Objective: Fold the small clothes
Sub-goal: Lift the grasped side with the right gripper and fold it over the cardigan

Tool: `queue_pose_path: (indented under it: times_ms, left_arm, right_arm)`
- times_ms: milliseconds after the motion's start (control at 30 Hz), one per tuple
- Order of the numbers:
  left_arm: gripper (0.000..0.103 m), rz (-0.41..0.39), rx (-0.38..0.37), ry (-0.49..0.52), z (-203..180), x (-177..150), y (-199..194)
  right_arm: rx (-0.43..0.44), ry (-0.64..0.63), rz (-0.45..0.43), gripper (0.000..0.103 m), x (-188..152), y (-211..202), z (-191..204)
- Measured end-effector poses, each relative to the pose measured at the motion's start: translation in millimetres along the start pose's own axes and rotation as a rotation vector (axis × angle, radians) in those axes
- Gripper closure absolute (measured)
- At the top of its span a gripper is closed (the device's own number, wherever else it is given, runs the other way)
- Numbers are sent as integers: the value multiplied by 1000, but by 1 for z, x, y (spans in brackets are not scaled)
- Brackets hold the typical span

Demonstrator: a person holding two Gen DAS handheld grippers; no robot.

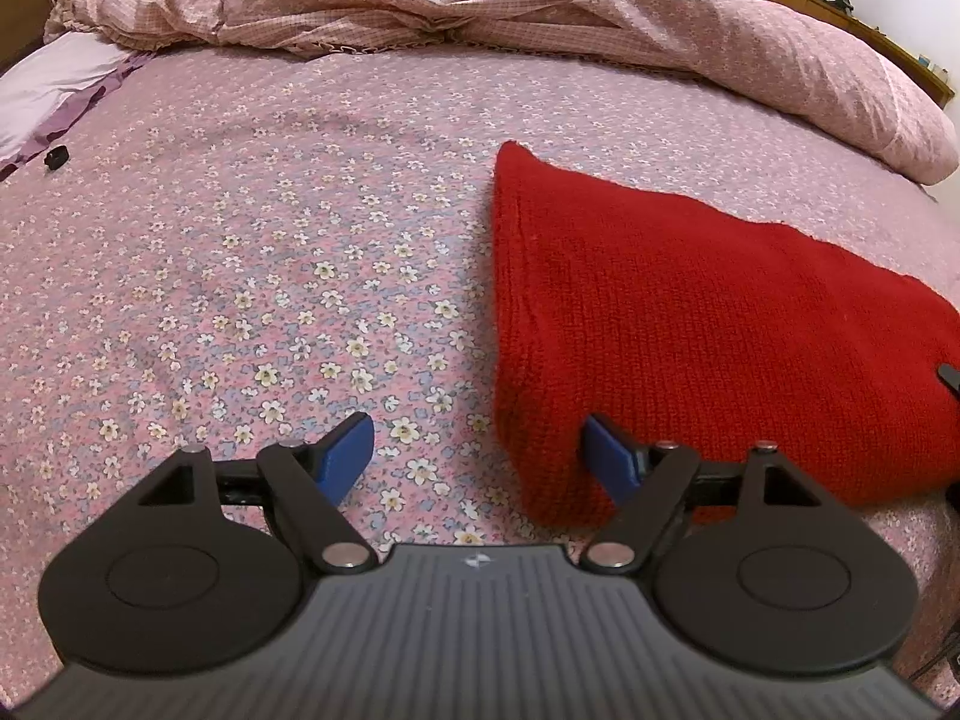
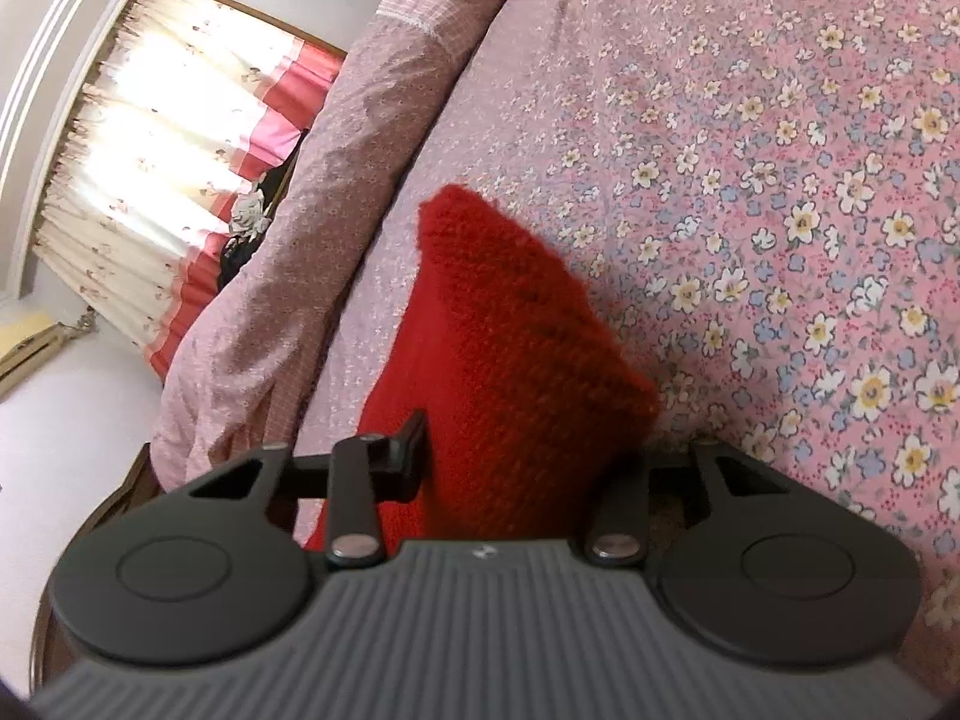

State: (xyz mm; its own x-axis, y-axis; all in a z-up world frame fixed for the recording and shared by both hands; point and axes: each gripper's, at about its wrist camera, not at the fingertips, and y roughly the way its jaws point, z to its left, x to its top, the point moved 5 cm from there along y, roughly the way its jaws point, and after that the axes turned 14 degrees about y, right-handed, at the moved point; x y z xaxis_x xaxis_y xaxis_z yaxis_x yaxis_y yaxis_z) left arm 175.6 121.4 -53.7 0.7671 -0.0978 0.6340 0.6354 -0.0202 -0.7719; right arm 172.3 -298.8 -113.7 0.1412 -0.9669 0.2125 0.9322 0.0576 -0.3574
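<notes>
Red knit garment (image 1: 690, 324) lies folded on the floral bedsheet (image 1: 270, 276). Left gripper (image 1: 480, 450) spread, near corner between its blue fingers (image 1: 345, 456). Right gripper (image 2: 540, 450) straddles the knit; closure unclear. Soft, light, floppy: pinch the doubled edge.

Both wrist views low over bed (image 1: 240, 240); sharing red knit (image 1: 690, 312)
</notes>
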Motion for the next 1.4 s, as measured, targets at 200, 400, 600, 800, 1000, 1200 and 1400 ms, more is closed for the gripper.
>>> queue_pose_path:
  times_ms: [200,400,600,800,1000,1200,1400]
  left_arm:
    - [22,-4,11,7,0,1,-6]
    - [22,-13,24,-4,4,2,-13]
    - [22,-20,31,-11,7,3,-19]
    - [22,-34,33,-22,13,2,-26]
    - [22,-34,48,-40,26,0,-29]
    - [22,-25,50,-70,38,-4,-31]
    - [22,-31,52,-86,46,-7,-32]
  right_arm:
    - [-3,9,17,62,5,-1,1]
    - [-9,-128,10,70,2,-7,25]
    - [28,-323,-9,71,-9,-16,67]
    - [61,-512,-20,72,-25,-26,104]
    - [103,-673,-15,72,-48,-31,141]
    - [134,-773,9,72,-78,-25,167]
    - [144,-850,66,72,-118,-12,176]
